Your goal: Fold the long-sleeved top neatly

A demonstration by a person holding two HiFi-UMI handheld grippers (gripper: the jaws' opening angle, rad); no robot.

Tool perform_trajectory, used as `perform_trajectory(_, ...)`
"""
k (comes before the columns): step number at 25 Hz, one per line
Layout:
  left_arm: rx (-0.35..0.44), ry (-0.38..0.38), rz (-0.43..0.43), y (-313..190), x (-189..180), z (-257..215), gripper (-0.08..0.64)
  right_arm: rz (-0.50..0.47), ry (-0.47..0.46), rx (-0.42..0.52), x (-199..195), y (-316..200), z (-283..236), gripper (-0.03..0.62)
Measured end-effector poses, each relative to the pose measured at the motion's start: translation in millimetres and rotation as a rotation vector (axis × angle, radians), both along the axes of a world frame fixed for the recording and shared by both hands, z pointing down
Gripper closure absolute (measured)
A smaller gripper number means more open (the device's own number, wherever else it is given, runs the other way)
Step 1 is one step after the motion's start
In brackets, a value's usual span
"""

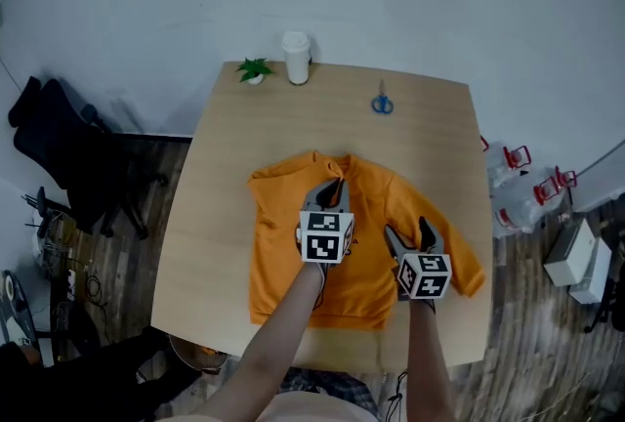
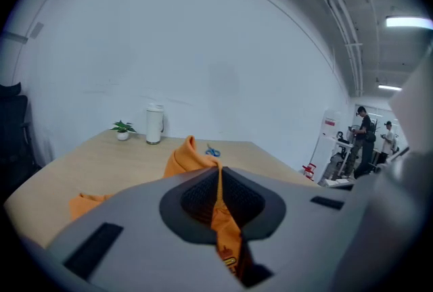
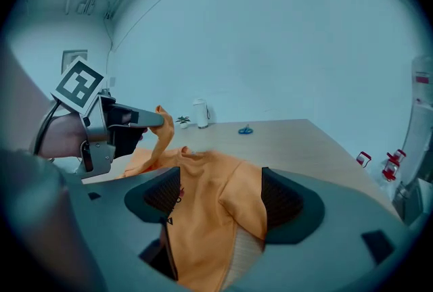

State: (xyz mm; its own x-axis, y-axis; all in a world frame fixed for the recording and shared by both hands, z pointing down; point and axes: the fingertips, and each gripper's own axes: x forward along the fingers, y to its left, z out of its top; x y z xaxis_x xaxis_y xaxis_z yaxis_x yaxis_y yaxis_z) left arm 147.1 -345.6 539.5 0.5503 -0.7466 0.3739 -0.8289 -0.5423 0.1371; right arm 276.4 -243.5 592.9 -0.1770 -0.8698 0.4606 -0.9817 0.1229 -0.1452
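Fabric fills the near half of the head view: an orange long-sleeved fabric top (image 1: 278, 264) is spread flat on a light wooden table (image 1: 430, 147), with its collar toward the far edge and one sleeve stretched out to the right. The left tool (image 1: 337, 184) is held over the middle of the top, its tip close to the collar. The right tool (image 1: 408, 236) is held just to the right of it, above the place where the right sleeve joins the body. At the far edge a small green potted plant (image 1: 254, 70) and a tall white cup (image 1: 296, 57) are seen side by side, and a pair of blue-handled scissors (image 1: 382, 104) lies further right. A black office chair (image 1: 59, 147) stands on the floor to the left.

From the left gripper view, the left tool's jaws are seen pressed together on a thin ridge of the orange top, which is raised off the table beyond them.

From the right gripper view, the right tool's jaws are seen spread wide. The top lies under and between them, with a folded edge of sleeve close beside the right pad (image 3: 281, 197). No pinch is made. At the left, the left tool is seen with a lifted strip of the top caught in its tip.
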Motion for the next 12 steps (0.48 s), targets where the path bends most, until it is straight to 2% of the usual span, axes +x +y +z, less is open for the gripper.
perform_trajectory(6,-0.019,-0.030,0.138,16,56,17,0.546,0.045,-0.003,-0.004,25,8,3,0.229)
perform_trajectory(12,-0.071,-0.096,0.251,27,88,55,0.546,0.084,-0.004,-0.020,42,22,9,0.229)
